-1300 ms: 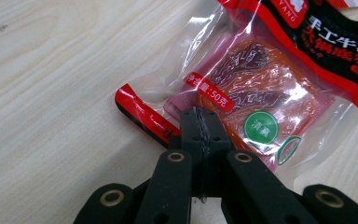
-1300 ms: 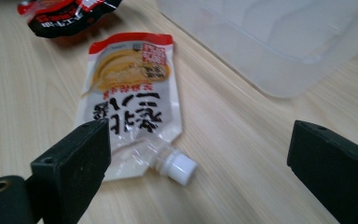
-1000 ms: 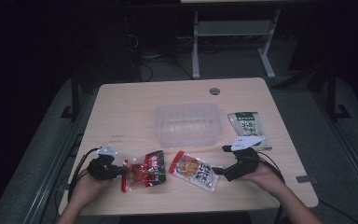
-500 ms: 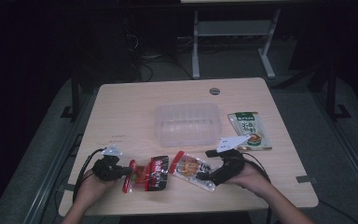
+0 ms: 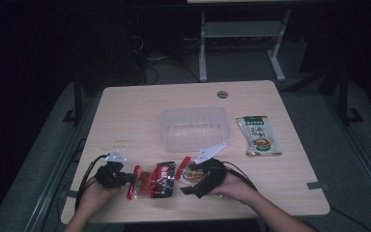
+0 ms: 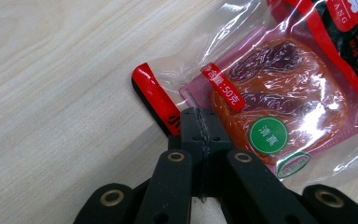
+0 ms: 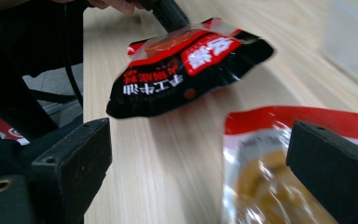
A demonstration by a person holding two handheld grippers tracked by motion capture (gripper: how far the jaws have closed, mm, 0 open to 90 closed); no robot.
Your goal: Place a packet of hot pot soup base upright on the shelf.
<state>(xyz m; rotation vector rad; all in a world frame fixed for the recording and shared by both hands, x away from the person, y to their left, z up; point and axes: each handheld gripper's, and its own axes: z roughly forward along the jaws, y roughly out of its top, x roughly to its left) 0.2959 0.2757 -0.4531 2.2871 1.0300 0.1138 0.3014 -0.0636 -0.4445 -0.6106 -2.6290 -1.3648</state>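
Observation:
A red-and-black snack packet lies near the table's front edge, with a clear window showing orange contents. My left gripper is shut on that packet's left edge. The same packet looks lifted at its far end in the right gripper view. A second packet with red trim and yellow contents lies just right of the first. My right gripper hangs over it with its jaws wide open, one jaw on each side of the packet's corner.
A clear plastic tub stands at mid-table behind the packets. To its right lies a green-and-white sachet. A round grommet sits near the far edge. Cables trail from both grippers off the front edge.
My right gripper has slid left along the front of the table, from beside the yellow packet to over it. The left gripper stays clamped on the red packet.

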